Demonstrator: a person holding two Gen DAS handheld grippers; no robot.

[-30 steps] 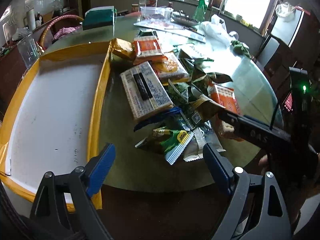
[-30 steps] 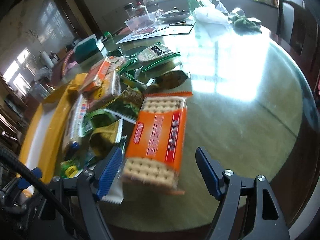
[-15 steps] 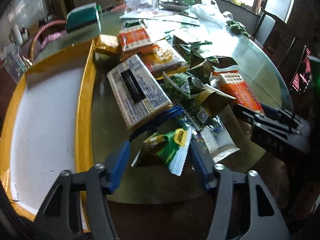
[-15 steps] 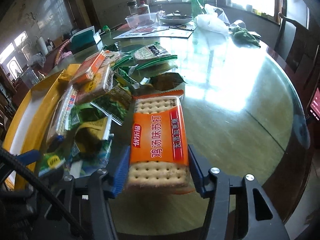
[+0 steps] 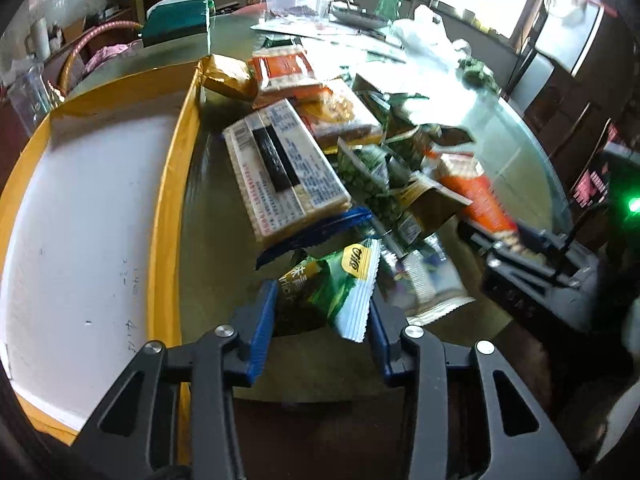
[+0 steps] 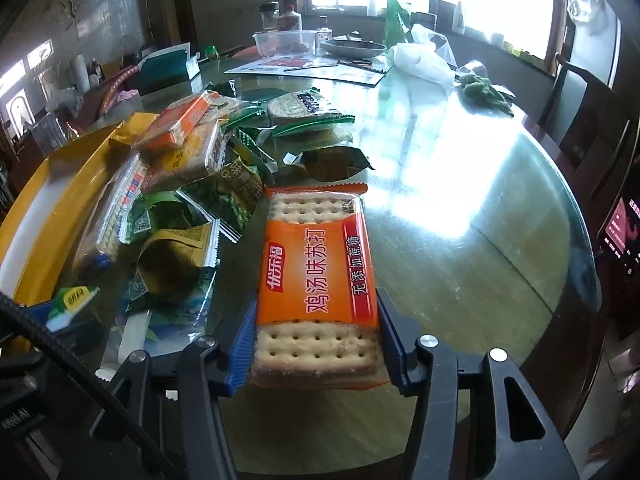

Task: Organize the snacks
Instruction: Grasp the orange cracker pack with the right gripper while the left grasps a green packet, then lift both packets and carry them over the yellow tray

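Observation:
My left gripper (image 5: pixel 320 314) has a green snack packet (image 5: pixel 332 280) between its blue pads at the near end of the snack pile; its jaws are closing and both pads touch the packet. My right gripper (image 6: pixel 316 340) is shut on an orange soda-cracker pack (image 6: pixel 316 272), which it grips by the sides at the pack's near end. Between the two lie several more snacks, among them a big white cracker pack (image 5: pixel 284 168). A yellow-rimmed tray (image 5: pixel 172 168) with a white floor lies to the left of the pile.
The round glass-topped table (image 6: pixel 460 216) also carries a green box (image 5: pixel 176 22), a clear plastic tub (image 6: pixel 286 42), a dish, papers and a white plastic bag (image 6: pixel 420 60) at the far side. A chair (image 6: pixel 580 112) and a lit screen (image 6: pixel 622 232) stand at the right.
Both grippers went from wide open to closed around their packs: the left around the green packet, the right around the orange cracker pack. The left moved slightly in toward the pile.

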